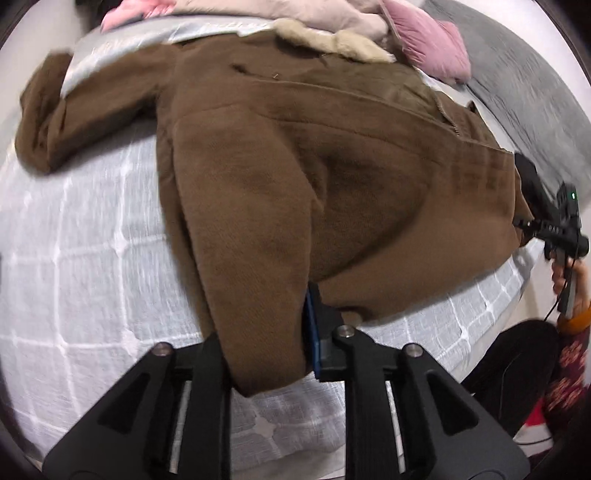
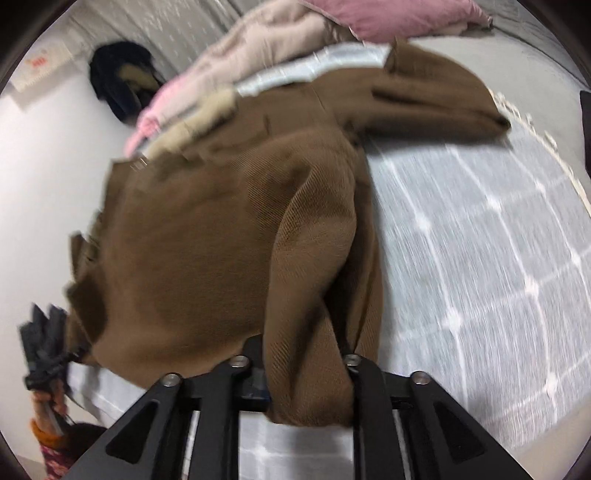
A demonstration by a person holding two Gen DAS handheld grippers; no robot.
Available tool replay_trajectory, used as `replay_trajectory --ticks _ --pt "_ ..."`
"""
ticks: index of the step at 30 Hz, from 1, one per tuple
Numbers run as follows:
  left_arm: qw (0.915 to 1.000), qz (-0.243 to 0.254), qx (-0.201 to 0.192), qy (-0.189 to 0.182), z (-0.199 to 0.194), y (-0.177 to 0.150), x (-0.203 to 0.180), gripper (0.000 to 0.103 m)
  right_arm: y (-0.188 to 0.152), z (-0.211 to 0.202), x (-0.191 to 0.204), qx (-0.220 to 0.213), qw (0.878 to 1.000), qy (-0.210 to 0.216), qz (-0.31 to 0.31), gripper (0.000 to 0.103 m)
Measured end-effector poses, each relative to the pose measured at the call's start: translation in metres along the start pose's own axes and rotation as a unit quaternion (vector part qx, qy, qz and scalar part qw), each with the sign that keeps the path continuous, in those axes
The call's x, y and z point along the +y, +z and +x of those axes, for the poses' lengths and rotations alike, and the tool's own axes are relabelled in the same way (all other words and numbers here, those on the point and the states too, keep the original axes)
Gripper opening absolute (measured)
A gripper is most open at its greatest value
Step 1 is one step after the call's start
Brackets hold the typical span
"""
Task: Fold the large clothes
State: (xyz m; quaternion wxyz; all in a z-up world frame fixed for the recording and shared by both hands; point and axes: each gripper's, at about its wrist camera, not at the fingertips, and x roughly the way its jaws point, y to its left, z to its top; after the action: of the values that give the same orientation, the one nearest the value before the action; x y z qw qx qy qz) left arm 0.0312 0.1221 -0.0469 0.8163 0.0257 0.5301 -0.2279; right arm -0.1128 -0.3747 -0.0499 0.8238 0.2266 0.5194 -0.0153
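Left tongs [image 1: 271,354] point steeply down, jaws nearly closed, pinching fold of brown coat [image 1: 295,177]. Right tongs [image 2: 306,384] likewise pitched down, jaws clamped on bunched coat fabric. Person's hand [image 1: 567,284] grips right tongs' handle at far right of left view.

Your jacket [image 1: 295,166] lies spread on the bed [image 1: 81,258], its collar [image 1: 332,40] at the far end and its hem nearest you. Behind the collar, a heap of other clothes [image 1: 295,14] sits on the bed. One sleeve [image 1: 48,122] stretches out to the left in the left wrist view. A fold of the hem sits between your left gripper's [image 1: 271,354] fingers; another fold sits between your right gripper's [image 2: 306,384] fingers, which is at the jacket's right edge.
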Motion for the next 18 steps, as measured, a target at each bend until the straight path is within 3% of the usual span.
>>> replay_trajectory --ticks 4,6,8,11,13,15,18 --pt "0.9993 0.033 -0.015 -0.006 -0.018 0.015 -0.009 0.036 0.007 -0.017 -0.006 -0.009 0.999 0.034 -0.002 0.032" --pt "0.999 0.036 -0.007 -0.024 -0.018 0.023 -0.011 0.049 0.019 -0.027 -0.007 -0.006 0.998 0.061 0.014 0.04" --pt "0.9981 0.047 0.013 -0.037 -0.008 0.026 -0.015 0.07 0.028 -0.031 -0.004 -0.001 0.997 0.078 0.015 0.057" --pt "0.9946 0.088 0.055 0.008 0.017 0.02 -0.018 0.071 0.038 -0.022 0.007 0.022 0.998 0.048 -0.016 0.067" --pt "0.9936 0.094 0.045 0.043 0.022 0.023 -0.012 0.073 0.037 -0.011 0.018 0.03 0.999 0.01 -0.028 0.067" --pt "0.9966 0.064 0.016 0.049 0.018 0.033 0.01 0.081 0.041 -0.01 0.017 0.021 0.999 -0.002 -0.026 0.067" --pt "0.9998 -0.017 -0.001 -0.01 0.011 0.05 0.04 0.086 0.052 -0.015 0.002 -0.006 1.0 -0.02 -0.009 0.072"
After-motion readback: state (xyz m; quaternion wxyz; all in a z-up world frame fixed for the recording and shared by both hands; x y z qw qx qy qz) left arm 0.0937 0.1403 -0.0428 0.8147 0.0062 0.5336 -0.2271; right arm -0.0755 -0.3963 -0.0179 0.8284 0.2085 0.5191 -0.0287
